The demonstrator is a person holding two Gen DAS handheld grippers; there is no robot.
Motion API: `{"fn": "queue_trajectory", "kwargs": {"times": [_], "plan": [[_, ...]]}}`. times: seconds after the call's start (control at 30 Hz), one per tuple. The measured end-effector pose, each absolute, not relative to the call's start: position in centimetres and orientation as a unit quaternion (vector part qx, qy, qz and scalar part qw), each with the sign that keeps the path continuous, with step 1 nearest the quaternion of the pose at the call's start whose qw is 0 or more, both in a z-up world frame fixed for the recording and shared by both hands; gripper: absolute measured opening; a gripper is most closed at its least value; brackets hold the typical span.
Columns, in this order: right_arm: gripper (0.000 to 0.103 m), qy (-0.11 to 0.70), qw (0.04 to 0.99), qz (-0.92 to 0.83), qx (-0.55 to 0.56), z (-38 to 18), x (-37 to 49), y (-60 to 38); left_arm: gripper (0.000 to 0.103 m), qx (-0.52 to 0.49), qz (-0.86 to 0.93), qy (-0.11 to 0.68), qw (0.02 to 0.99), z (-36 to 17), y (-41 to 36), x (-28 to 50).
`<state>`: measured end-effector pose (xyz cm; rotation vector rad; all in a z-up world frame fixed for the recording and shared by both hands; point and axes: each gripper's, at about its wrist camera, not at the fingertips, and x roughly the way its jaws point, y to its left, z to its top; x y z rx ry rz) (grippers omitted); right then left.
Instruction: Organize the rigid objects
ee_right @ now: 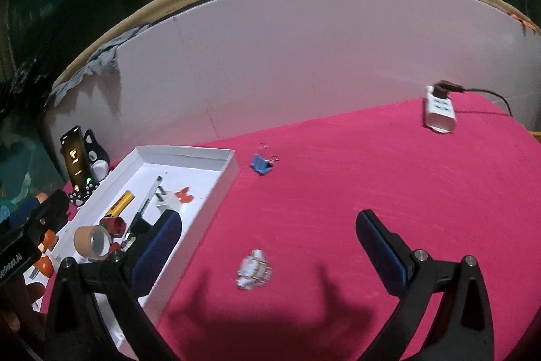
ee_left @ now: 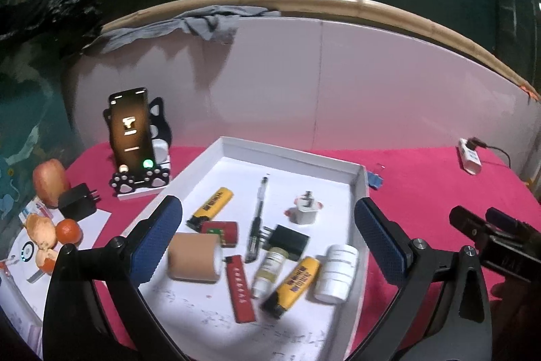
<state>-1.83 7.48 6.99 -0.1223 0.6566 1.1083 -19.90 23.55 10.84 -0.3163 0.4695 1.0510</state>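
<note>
A pink tabletop (ee_right: 372, 192) met a white backboard (ee_right: 287, 56); both the left gripper (ee_left: 267, 242) and right gripper (ee_right: 267, 256) gaped wide, empty, with a white tray (ee_left: 290, 154) near the left edge.

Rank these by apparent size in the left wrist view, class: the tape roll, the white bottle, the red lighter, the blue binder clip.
1. tape roll, largest
2. white bottle
3. red lighter; close to the bottle, so this order is unsure
4. blue binder clip, smallest, though it lies farther from the camera, outside the tray
</note>
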Motion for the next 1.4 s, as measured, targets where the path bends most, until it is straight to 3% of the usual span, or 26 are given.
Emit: {"fn": "queue_trajectory", "kwargs": {"times": [0.43, 0.77, 0.9, 1.03, 1.4], "plan": [[0.103, 0.358, 0.821, 0.443, -0.044, 3.4, 3.5, 3.3, 0.103, -0.152, 0.351, 0.268, 0.884, 7.9, 16.9, -13.9], [0.103, 0.403, 0.821, 0.396, -0.081, 0.8, 5.4, 3.4, 0.103, -0.15, 0.205, 0.38, 0.889, 1.7, 13.0, -7.5], [0.103, 0.401, 0.823, 0.388, -0.107, 0.6, 5.0, 3.9, 0.103, -0.175, 0.196, 0.404, 0.876, 0.8, 13.7, -6.6], [0.103, 0.4, 0.825, 0.378, -0.126, 0.3, 4.8, 4.4, 0.103, -0.132, 0.211, 0.43, 0.868, 0.5, 12.6, -5.5], [0.103, 0.395, 0.825, 0.363, -0.177, -0.1, 4.3, 5.3, 0.103, -0.128, 0.205, 0.432, 0.869, 0.4, 12.6, -5.9]]}}
